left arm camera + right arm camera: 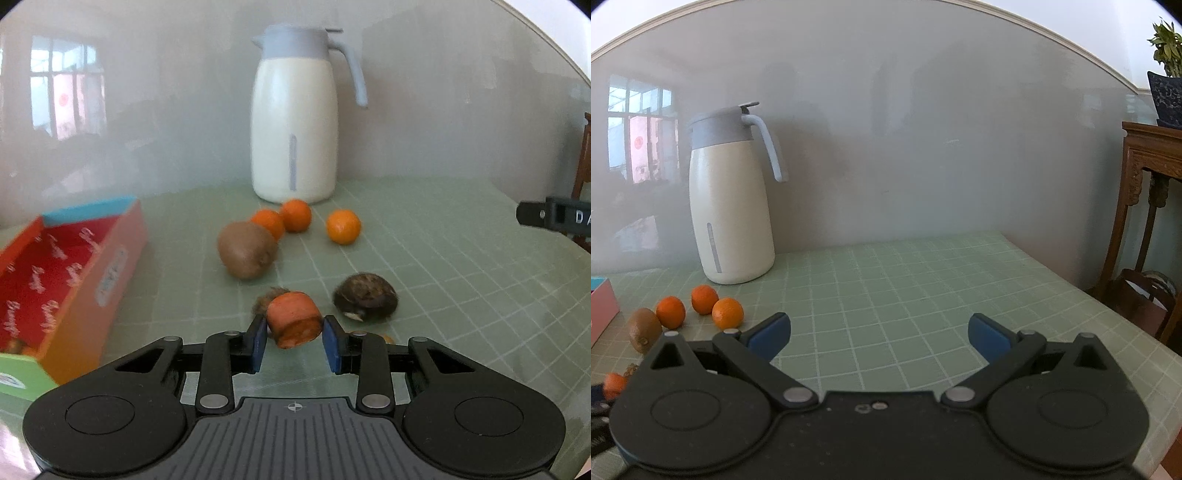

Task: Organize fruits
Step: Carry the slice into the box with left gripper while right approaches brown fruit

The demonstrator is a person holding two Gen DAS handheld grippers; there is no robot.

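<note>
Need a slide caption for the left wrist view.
Left gripper shut on orange carrot chunk, beside the open red box, brown kiwi and three tangerines ahead.

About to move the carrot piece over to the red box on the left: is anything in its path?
Nothing visible. The carrot piece sits between the left gripper jaws; bare table lies between it and the red box.
</note>
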